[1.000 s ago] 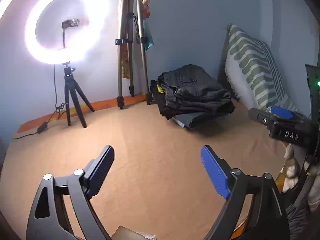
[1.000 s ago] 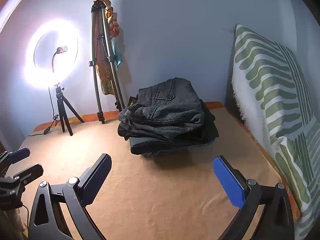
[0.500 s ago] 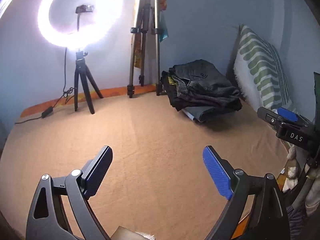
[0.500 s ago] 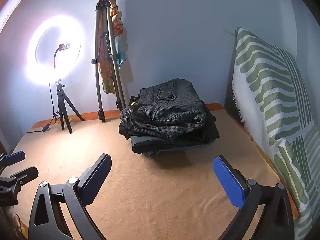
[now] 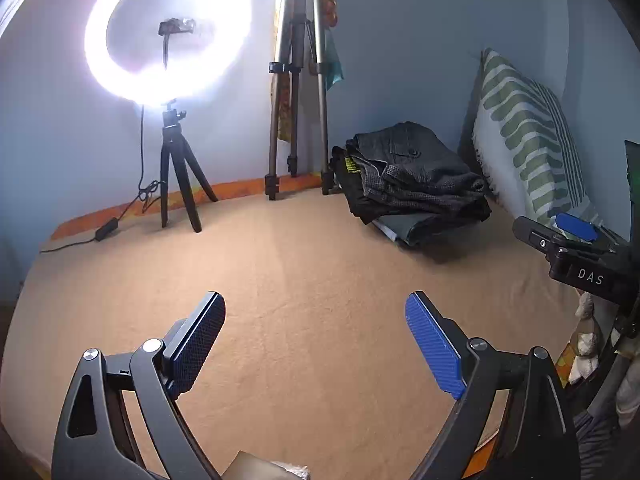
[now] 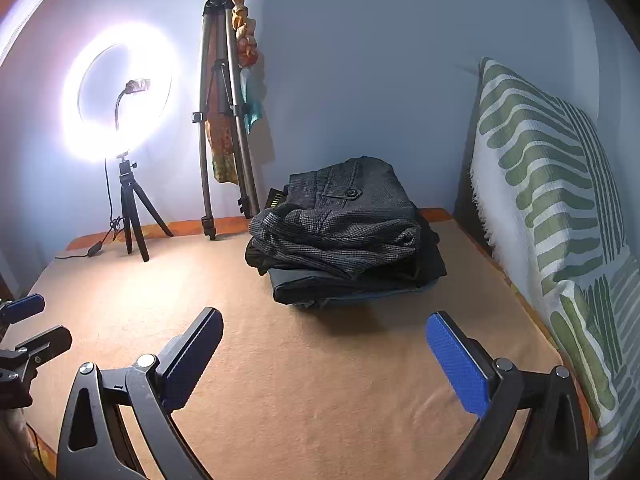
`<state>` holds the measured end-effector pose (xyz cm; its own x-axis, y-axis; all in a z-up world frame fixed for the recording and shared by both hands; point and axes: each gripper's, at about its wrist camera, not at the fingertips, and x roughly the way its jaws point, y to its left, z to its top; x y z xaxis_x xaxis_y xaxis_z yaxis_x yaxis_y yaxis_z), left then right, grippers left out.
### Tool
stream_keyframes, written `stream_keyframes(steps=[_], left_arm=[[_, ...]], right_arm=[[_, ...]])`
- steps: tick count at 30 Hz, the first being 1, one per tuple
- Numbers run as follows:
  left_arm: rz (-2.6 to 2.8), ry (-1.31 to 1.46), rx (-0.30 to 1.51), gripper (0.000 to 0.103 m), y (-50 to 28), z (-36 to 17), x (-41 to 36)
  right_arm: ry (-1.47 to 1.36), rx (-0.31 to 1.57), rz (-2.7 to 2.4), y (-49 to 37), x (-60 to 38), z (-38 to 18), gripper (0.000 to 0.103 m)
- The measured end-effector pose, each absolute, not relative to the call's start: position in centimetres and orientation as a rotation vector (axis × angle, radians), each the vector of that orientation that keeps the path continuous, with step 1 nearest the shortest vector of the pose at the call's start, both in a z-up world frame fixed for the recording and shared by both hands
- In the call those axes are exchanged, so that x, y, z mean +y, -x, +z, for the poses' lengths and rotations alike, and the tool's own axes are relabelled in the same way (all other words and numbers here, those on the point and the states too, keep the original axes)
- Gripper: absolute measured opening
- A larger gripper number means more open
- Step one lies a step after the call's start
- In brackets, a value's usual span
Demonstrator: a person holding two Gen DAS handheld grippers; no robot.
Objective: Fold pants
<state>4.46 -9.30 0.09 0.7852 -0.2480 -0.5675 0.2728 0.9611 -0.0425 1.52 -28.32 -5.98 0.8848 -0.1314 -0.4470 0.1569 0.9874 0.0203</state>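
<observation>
The pants [image 6: 340, 224] lie in a dark stack far ahead of the right gripper [image 6: 324, 360], near the wall. The left gripper [image 5: 316, 344] sees them ahead and off to its right. Both grippers are spread wide and hold nothing. The cloth looks soft, floppy and a bit heavy, so pinch the top pair by its band. The brown blanket [image 6: 320, 400] between gives lots of flat room. A pillow [image 6: 552, 216] blocks the right side.

My left gripper [image 5: 314, 342] fills the lower frame, jaws spread wide and holding nothing; my right gripper [image 6: 324, 360] sits likewise, wide apart and unladen.
</observation>
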Motion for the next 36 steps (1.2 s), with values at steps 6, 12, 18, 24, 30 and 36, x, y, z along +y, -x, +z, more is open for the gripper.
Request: stream_keyframes(steps=[6,12,18,24,30,36], left_arm=[[-0.284,-0.045,0.596,0.092,-4.2,0.2,-9.3],[-0.283,-0.052,0.594,0.092,-4.1,0.3,-9.3],[-0.277,-0.054,0.598,0.092,-4.0,0.3,-9.4],[-0.257,-0.072,0.589,0.092,-3.7,0.3,-9.4],[-0.259,-0.066,0.574,0.092,-3.4,0.3,-8.9],[-0.257,-0.072,0.561,0.092,-3.2,0.3,-8.5]], right_arm=[[-0.053,0.459,-0.152,-1.5,-28.2,-6.1,0.103],[-0.053,0.463,-0.152,-1.4,-28.2,-6.2,0.103],[-0.057,0.464,-0.149,-1.4,-28.1,-6.2,0.103],[-0.047,0.469,-0.142,-1.5,-27.7,-6.4,0.103],[-0.045,0.472,-0.142,-1.5,-27.6,-6.5,0.103],[-0.043,0.480,-0.138,-1.6,-27.3,-6.7,0.103]])
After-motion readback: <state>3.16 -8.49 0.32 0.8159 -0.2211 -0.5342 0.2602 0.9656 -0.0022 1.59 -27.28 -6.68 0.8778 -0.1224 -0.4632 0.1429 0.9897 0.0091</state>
